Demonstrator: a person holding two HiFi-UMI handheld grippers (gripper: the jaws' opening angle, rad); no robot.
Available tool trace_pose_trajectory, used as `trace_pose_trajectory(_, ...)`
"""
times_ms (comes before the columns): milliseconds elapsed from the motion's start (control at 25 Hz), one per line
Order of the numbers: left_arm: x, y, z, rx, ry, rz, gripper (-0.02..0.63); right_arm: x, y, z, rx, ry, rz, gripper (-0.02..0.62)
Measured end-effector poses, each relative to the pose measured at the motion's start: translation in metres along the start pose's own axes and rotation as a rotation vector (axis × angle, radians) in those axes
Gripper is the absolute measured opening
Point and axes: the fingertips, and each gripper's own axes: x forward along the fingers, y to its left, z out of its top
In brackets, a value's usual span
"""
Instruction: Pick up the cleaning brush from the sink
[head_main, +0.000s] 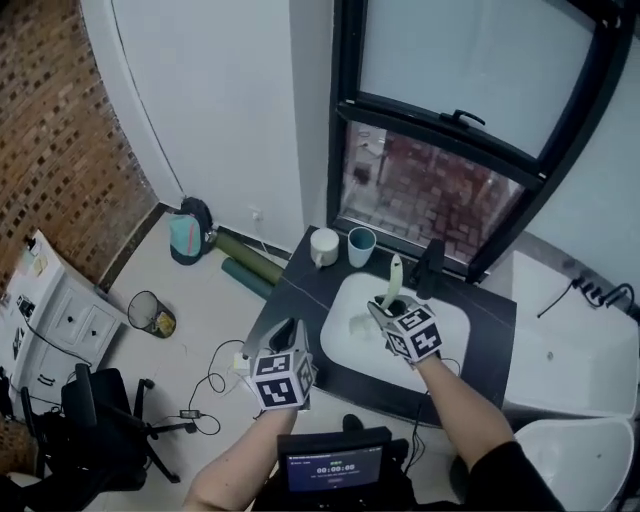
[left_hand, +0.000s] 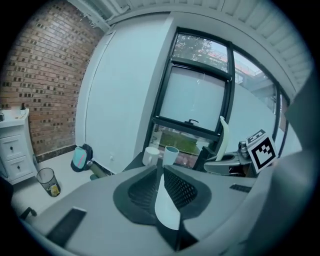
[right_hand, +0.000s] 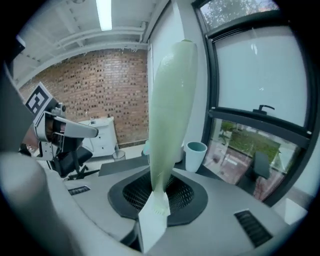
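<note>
The cleaning brush (head_main: 394, 276) is pale green, and its long handle stands up out of my right gripper (head_main: 388, 303), which is shut on its lower end above the white sink (head_main: 450, 335). In the right gripper view the brush (right_hand: 170, 115) rises from between the pads (right_hand: 177, 192). My left gripper (head_main: 288, 332) hovers left of the sink over the dark counter's (head_main: 300, 290) edge. Its jaws stand a narrow gap apart with nothing between them (left_hand: 162, 176). From the left gripper view, the right gripper (left_hand: 235, 161) and brush handle (left_hand: 223, 137) show at the right.
A white cup (head_main: 324, 246) and a teal cup (head_main: 361, 246) stand behind the sink by the window, with a black tap (head_main: 430, 266) beside them. On the floor to the left are a bin (head_main: 150, 313), an office chair (head_main: 100, 420), a backpack (head_main: 188, 232) and a white cabinet (head_main: 60, 320).
</note>
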Motion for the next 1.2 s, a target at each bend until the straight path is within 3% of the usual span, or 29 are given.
trace_pose_trajectory(280, -0.109, -0.035, -0.012, 0.083, -0.047, -0.193, 0.054, -0.156, 0.078, 0.028, 0.062, -0.174, -0.23, 0.029)
trace_pose_trajectory(520, -0.218, -0.14, -0.054, 0.145, -0.098, -0.314, 0.055, -0.337, 0.149, -0.021, 0.103, -0.269, -0.333, 0.029)
trace_pose_trajectory(720, -0.321, -0.222, -0.067, 0.187, -0.186, -0.309, 0.043, -0.478, 0.196, -0.063, 0.183, -0.335, -0.355, 0.031)
trace_pose_trajectory(880, -0.374, -0.275, -0.075, 0.226, -0.211, -0.313, 0.043, -0.554, 0.212, -0.083, 0.198, -0.367, -0.377, 0.031)
trace_pose_trajectory(1040, -0.405, -0.299, -0.08, 0.266, -0.225, -0.314, 0.043, -0.595, 0.227, -0.096, 0.217, -0.402, -0.391, 0.031)
trace_pose_trajectory(1200, -0.43, -0.296, -0.089, 0.268, -0.215, -0.33, 0.034, -0.617, 0.246, -0.102, 0.238, -0.425, -0.433, 0.031)
